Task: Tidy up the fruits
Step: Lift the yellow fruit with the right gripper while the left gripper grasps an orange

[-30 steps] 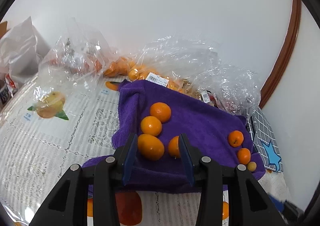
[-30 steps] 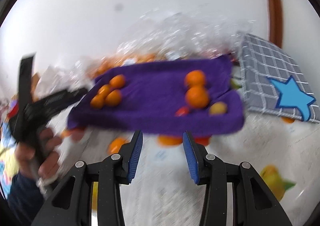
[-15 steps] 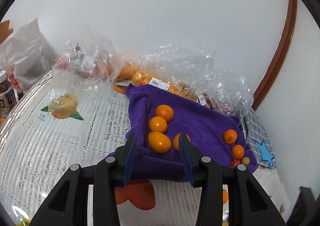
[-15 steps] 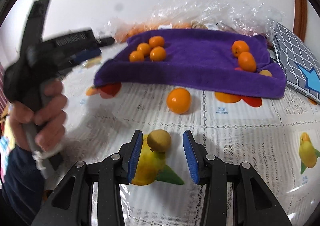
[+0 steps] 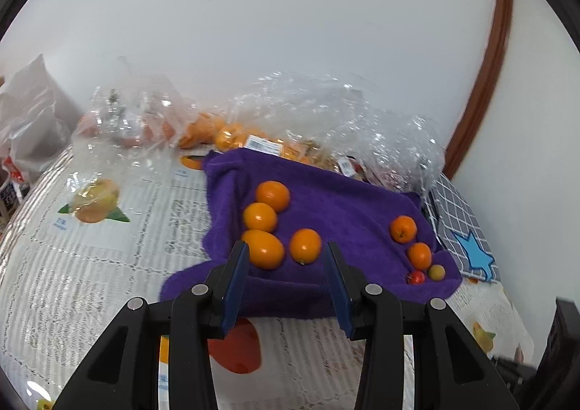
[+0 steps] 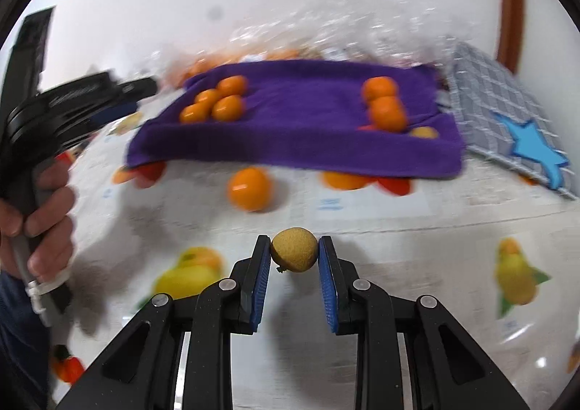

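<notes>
A purple towel [image 5: 344,214] lies on the table with several oranges [image 5: 266,216] on its left part and two oranges [image 5: 403,228], a small red fruit [image 5: 417,277] and a small yellow fruit [image 5: 436,272] at its right. My left gripper [image 5: 286,265] is open and empty over the towel's near edge. My right gripper [image 6: 294,254] is shut on a small brownish-yellow fruit [image 6: 294,253], held above the table. A loose orange [image 6: 249,188] lies on the table before the towel [image 6: 301,127].
Clear plastic bags [image 5: 326,120] with more oranges lie behind the towel against the wall. A grey checked cloth with a blue star [image 6: 507,120] lies right of the towel. The left gripper and the hand holding it [image 6: 47,156] show at the left in the right wrist view.
My right gripper dropped to the brownish-yellow fruit, closed on it and lifted it off the table. My left gripper drew back from the towel, then edged closer.
</notes>
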